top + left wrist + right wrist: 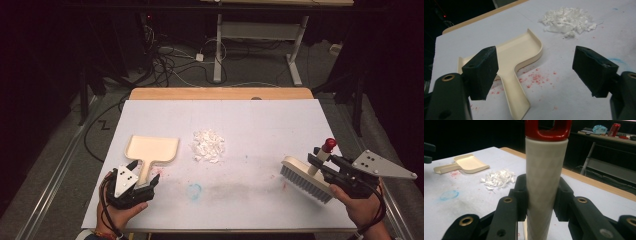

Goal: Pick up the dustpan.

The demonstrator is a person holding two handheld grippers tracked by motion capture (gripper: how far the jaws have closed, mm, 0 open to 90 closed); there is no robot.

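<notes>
The right gripper [320, 161] has its fingers [520, 195] clamped on the pale handle of the brush [306, 178], one pad on each side, just below the red cap at the handle's end. The brush head rests with its grey bristles on the table [260, 120], well to the right of the paper pile [208, 145].

The left gripper [145, 176] has its fingers [482, 71] spread wide, one on each side of the handle of the cream dustpan [151, 149], not pressing it. The dustpan lies flat, just left of the paper pile, its open mouth turned away from the person and its handle pointing back toward the left hand [120, 212].

The paper pile, a small heap of white shreds, sits near the middle of the table. The surface is a white sheet, marked in front of the pile with a faint blue ring [194, 190], and with red specks [534, 78] scattered beside the dustpan handle. A strip of bare wood [220, 93] shows at the far edge.

Beyond the pile the room is dark: grey floor, loose cables [170, 62], and the white legs of another desk [260, 45].
</notes>
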